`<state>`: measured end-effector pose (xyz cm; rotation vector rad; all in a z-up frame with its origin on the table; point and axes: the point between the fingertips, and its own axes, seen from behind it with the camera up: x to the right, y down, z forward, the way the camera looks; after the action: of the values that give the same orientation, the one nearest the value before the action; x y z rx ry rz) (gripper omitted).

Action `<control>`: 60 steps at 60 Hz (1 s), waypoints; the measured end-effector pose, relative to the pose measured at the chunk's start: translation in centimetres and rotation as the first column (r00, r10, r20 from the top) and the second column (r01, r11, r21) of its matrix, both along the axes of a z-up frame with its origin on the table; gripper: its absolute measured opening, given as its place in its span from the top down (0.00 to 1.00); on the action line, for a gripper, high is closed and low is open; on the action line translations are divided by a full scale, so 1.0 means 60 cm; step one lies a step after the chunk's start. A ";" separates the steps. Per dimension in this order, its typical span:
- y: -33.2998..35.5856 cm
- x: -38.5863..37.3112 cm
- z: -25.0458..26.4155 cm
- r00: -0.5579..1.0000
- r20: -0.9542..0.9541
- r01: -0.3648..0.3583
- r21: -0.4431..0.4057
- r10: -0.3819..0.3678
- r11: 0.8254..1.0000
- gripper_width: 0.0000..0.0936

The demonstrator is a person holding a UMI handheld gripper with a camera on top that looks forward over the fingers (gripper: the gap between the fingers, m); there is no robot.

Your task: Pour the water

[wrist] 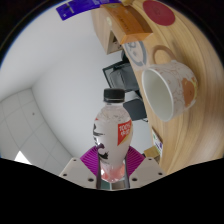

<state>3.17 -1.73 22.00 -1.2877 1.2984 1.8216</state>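
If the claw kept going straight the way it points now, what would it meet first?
Nothing new: the claw already grips the water bottle, which fills its line. Beyond lies only bare wall; the mug sits off to the side on the wooden table, though depth is unclear.

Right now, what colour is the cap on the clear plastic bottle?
Black. The clear plastic bottle's cap shows best in the gripper view, with the bottle held between the gripper fingers.

A pale wooden table (pixel 185 120) filled one side of the scene, its surface tilted steeply. Beside the table's edge a dark chair (pixel 122 75) stood, and beyond that lay a light grey floor (pixel 45 115). A white wall (pixel 50 45) rose past the floor, away from the table. The light was soft and even.
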 end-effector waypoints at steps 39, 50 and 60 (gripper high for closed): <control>0.008 0.413 -0.105 -0.295 0.946 -0.043 0.131 -0.137 0.991 0.66; 0.002 0.449 -0.196 -0.391 0.917 -0.036 0.064 -0.073 0.997 0.66; -0.010 0.470 -0.260 -0.401 0.916 0.004 0.028 -0.024 1.000 0.66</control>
<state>31.38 -2.35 6.41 -1.9320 0.0822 -0.0718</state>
